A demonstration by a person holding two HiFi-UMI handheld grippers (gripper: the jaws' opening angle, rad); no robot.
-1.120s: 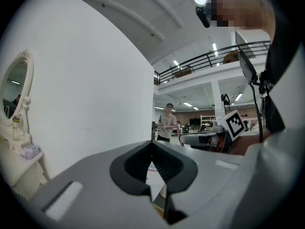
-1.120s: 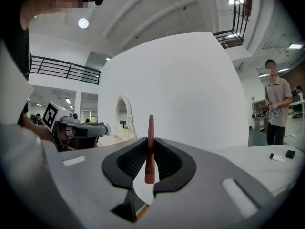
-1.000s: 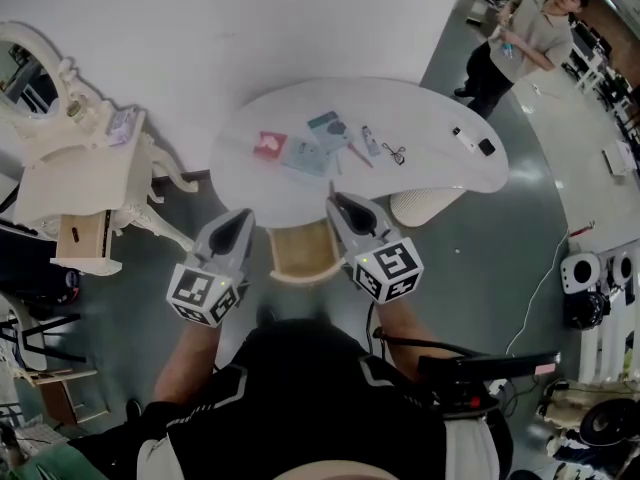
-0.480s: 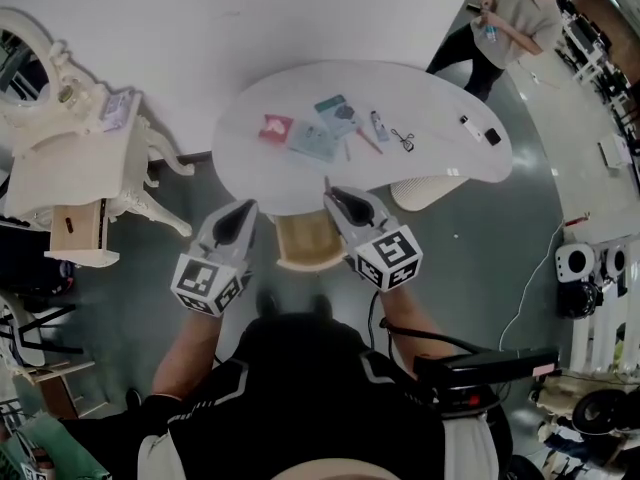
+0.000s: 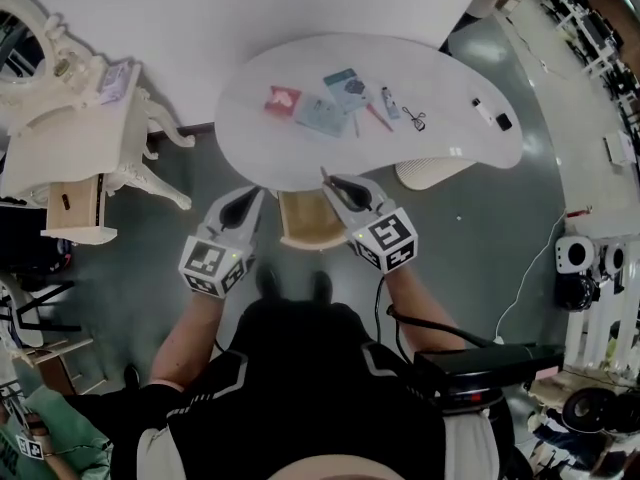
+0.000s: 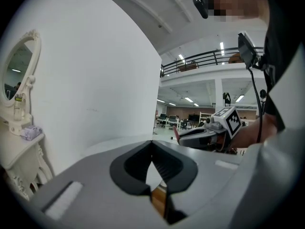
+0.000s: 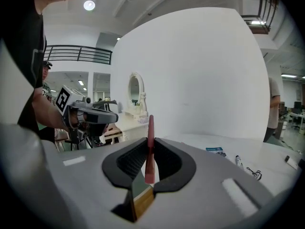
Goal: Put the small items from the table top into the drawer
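Note:
My right gripper [image 5: 328, 180] [image 7: 148, 149] is shut on a thin pink stick [image 7: 150, 142] that stands up between its pads. It hangs over the open wooden drawer [image 5: 300, 240] at the front of the white table [image 5: 250, 138]. My left gripper [image 5: 252, 198] [image 6: 153, 149] is shut and holds nothing, just left of the drawer. Small items lie on the table top: a red card [image 5: 282, 100], teal packets [image 5: 322, 118], a pink pen [image 5: 378, 118], a small tube [image 5: 390, 98], a black curler [image 5: 415, 120] and two small dark pieces [image 5: 493, 116].
A cream dressing table with an oval mirror [image 5: 60, 138] stands at the left, its own small drawer pulled out. A white stool [image 5: 425, 173] sits under the table's right side. Cables and equipment [image 5: 585, 268] crowd the floor at the right.
Both grippers have come closer to the table's front edge and the drawer. The right one still holds the pink stick. The bystander at the top right has slipped out of view.

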